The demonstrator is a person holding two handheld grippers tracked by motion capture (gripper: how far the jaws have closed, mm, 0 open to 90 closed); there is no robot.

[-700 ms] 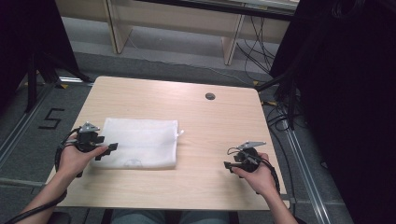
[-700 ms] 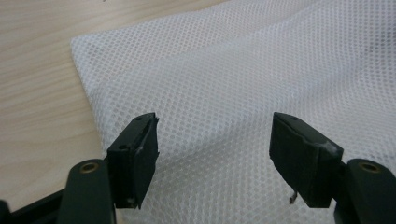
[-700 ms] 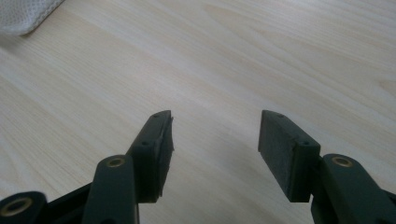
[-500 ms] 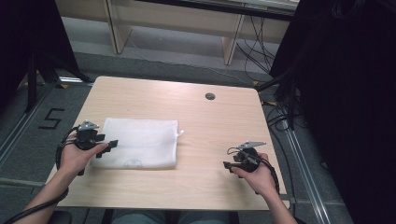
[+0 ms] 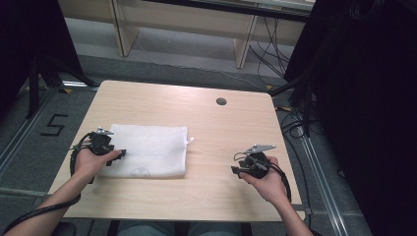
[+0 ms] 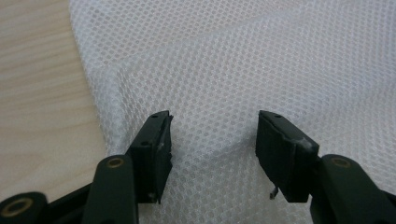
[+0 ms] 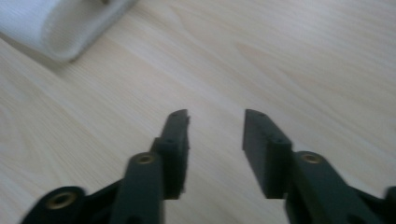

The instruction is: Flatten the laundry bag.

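A white mesh bag [image 5: 147, 150] lies flat on the left half of the wooden table [image 5: 216, 128]. My left gripper [image 5: 118, 153] rests over the bag's left edge. In the left gripper view its two black jaws stand open just above the mesh bag [image 6: 243, 70], with a raised fold of netting between them. My right gripper [image 5: 235, 170] is held over bare wood at the table's right front, well clear of the bag. In the right gripper view its jaws are open with nothing between them, and a corner of the mesh bag [image 7: 60, 23] lies far off at the upper left.
A small dark round grommet [image 5: 221, 101] sits in the tabletop near the far edge. Cables [image 5: 290, 123] trail on the floor to the right of the table. A wooden shelf frame [image 5: 187, 24] stands beyond the far edge.
My left gripper has slid slightly further over the bag's left edge. The right gripper has barely moved.
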